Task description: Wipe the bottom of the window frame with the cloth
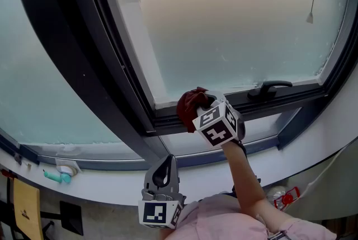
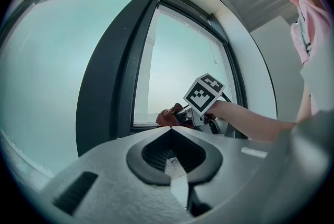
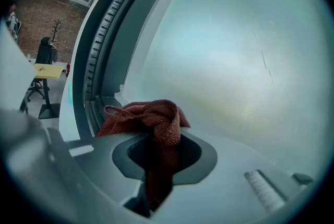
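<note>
Left tool, nearest, hangs closed and empty. Right tool clamps the dark red woven cloth, soft and light, mid-bunch; it apparently presses on the dark grey window frame's bottom rail.

soft window daylight, fisheye edges

In the head view the cloth and the marker cube cover the jaws of the right gripper, so whether the cloth touches the window frame cannot be told. In the right gripper view the cloth's tail sinks between the jaws (too dark to follow). A teal object on the sill and a red-and-white item beside the arm are too small to name
</note>
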The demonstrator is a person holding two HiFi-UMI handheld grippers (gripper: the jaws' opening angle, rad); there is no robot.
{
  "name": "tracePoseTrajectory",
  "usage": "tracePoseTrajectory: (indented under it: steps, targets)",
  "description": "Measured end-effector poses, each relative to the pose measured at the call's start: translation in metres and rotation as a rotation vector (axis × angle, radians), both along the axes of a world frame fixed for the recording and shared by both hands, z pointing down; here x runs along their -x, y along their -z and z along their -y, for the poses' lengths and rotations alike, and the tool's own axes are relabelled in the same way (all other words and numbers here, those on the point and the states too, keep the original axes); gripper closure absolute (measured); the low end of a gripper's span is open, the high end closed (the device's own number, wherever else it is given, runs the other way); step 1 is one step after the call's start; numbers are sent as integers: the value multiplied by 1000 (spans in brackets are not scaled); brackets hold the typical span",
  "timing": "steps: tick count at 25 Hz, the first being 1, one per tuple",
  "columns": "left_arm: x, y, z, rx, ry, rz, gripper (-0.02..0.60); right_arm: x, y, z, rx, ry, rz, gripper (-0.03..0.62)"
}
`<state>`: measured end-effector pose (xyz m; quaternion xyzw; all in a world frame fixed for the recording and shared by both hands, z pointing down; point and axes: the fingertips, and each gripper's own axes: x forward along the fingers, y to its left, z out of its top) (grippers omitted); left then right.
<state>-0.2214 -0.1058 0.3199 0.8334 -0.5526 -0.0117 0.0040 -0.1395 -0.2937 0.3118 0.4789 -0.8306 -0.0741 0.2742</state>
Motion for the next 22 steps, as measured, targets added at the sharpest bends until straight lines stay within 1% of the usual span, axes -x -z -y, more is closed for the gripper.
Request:
tracePoseTrajectory:
  steps: [22]
  targets:
    - [5,-2,0,7,11,-4,586,-17,0,1,7,-35,22,527]
